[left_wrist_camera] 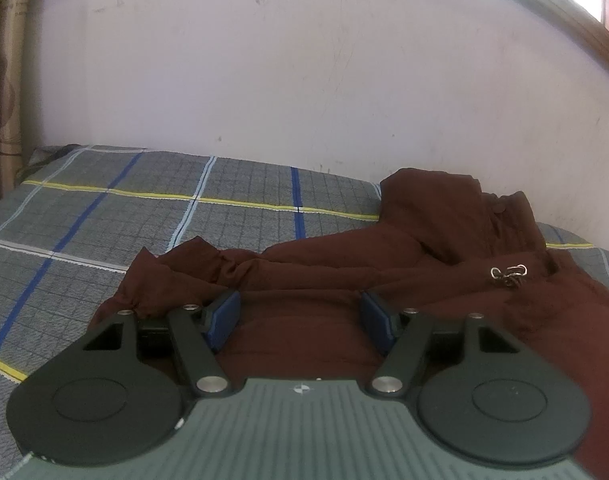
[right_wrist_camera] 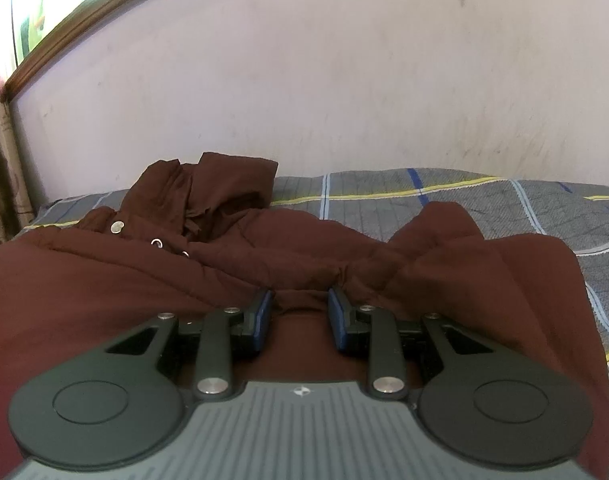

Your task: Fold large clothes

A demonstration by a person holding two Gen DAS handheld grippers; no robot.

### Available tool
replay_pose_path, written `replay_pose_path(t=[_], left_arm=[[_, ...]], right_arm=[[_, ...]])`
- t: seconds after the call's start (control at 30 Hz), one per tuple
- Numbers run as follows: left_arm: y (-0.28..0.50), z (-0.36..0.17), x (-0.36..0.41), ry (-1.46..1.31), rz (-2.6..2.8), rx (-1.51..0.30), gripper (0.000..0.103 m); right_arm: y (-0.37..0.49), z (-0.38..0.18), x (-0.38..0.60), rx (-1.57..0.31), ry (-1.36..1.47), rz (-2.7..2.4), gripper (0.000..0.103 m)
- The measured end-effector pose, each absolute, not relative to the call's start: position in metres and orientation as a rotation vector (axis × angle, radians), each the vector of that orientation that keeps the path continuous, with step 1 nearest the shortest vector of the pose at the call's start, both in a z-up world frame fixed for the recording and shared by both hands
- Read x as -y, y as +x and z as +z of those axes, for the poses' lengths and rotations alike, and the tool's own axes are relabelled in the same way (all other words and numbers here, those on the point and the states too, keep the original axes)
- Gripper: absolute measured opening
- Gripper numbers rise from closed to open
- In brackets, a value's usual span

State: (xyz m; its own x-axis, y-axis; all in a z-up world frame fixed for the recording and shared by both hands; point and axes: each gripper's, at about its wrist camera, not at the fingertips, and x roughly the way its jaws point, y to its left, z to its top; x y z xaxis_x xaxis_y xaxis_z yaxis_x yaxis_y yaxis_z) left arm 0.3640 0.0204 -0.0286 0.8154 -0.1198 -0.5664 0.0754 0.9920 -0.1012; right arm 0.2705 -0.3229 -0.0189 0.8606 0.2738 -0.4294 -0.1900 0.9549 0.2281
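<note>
A dark maroon padded jacket (left_wrist_camera: 424, 248) lies spread on a bed, its hood (left_wrist_camera: 444, 208) bunched up toward the wall. My left gripper (left_wrist_camera: 300, 316) hovers low over the jacket's left part, near a crumpled sleeve (left_wrist_camera: 176, 272). Its blue pads (left_wrist_camera: 224, 316) stand wide apart with flat fabric between them, not pressed, so it is open. In the right wrist view the same jacket (right_wrist_camera: 104, 272) fills the foreground, hood (right_wrist_camera: 224, 184) at the back left. My right gripper (right_wrist_camera: 300, 312) is shut on a bunched ridge of jacket fabric, with creases running to its pads (right_wrist_camera: 338, 312).
The bed carries a grey plaid sheet (left_wrist_camera: 104, 220) with blue, white and yellow lines, also seen in the right wrist view as the sheet (right_wrist_camera: 504, 208). A pale wall (left_wrist_camera: 304, 80) stands right behind the bed. A patterned curtain (left_wrist_camera: 4, 80) hangs at left; a wooden window frame (right_wrist_camera: 84, 12) is above.
</note>
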Motion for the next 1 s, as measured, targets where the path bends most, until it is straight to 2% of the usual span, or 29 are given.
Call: replay_pose_path(t=[1.0], left_arm=[[0.3639, -0.0284, -0.0199, -0.068, -0.097, -0.609, 0.068]], right_arm=[[0.2681, -0.0209, 0.3171, -0.464, 0.149, 0.215, 0.029]])
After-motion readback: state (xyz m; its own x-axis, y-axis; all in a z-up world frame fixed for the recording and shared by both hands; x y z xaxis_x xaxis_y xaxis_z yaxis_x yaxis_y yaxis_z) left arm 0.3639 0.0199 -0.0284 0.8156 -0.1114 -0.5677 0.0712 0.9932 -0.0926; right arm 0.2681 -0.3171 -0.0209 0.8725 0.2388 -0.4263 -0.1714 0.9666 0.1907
